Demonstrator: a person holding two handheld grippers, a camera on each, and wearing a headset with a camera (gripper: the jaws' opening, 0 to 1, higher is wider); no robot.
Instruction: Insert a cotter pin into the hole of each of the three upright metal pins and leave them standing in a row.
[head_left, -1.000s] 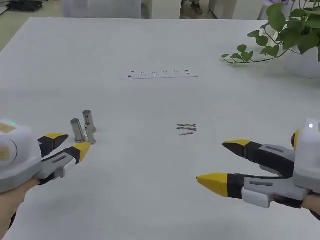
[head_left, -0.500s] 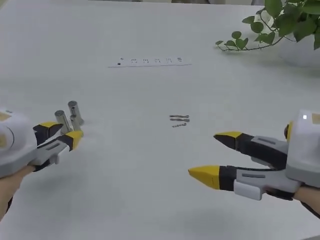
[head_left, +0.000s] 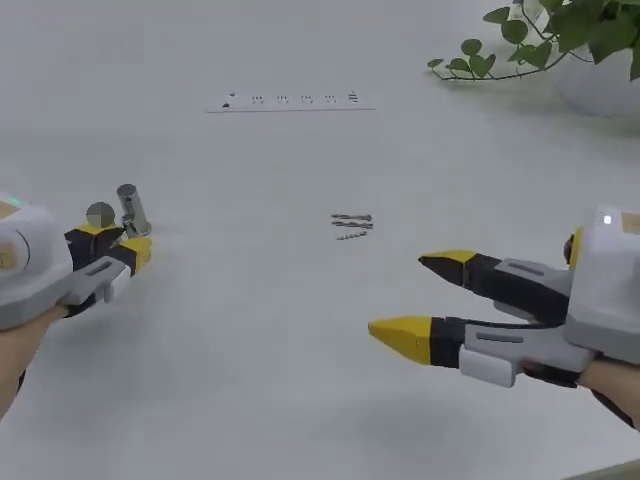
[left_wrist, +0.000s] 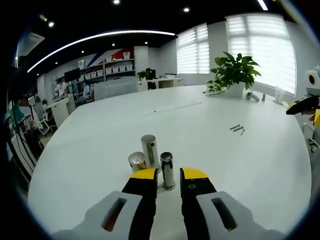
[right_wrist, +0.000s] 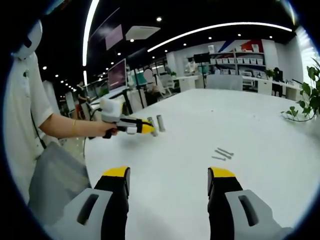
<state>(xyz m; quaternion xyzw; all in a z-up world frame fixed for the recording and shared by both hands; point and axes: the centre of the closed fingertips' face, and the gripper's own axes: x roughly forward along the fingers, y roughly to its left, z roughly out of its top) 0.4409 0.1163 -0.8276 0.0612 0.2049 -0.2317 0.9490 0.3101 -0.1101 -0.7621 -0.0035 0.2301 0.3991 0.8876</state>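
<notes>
- The left gripper (left_wrist: 167, 175) sits low on the white table (head_left: 250, 350), its jaws narrowed but released. They stand on either side of the front pin (left_wrist: 167, 170), with a slit of daylight on one side.
- The three pins (left_wrist: 148, 150) stand upright in a tight cluster at the table's left. The other two are just behind the front one, and one of them is partly hidden by the left jaw tip.
- In the head view the left gripper (head_left: 120, 243) covers the lower part of the pins (head_left: 127, 200).
- The right gripper (head_left: 400, 295) hovers over the table with its jaws spread wide, holding nothing. From its own view (right_wrist: 169, 175), bare table lies between it and the cotter pins (right_wrist: 222, 153).
- The three cotter pins (head_left: 351, 225) lie loose and side by side mid-table, well apart from the pins and from both grippers.
- Further back lies a white power strip (head_left: 290, 101), and a potted plant (head_left: 560, 30) stands at the far right corner.
- The right gripper view shows a person's bare forearm (right_wrist: 65, 127) holding the left gripper (right_wrist: 146, 129) against the pins (right_wrist: 160, 122).
</notes>
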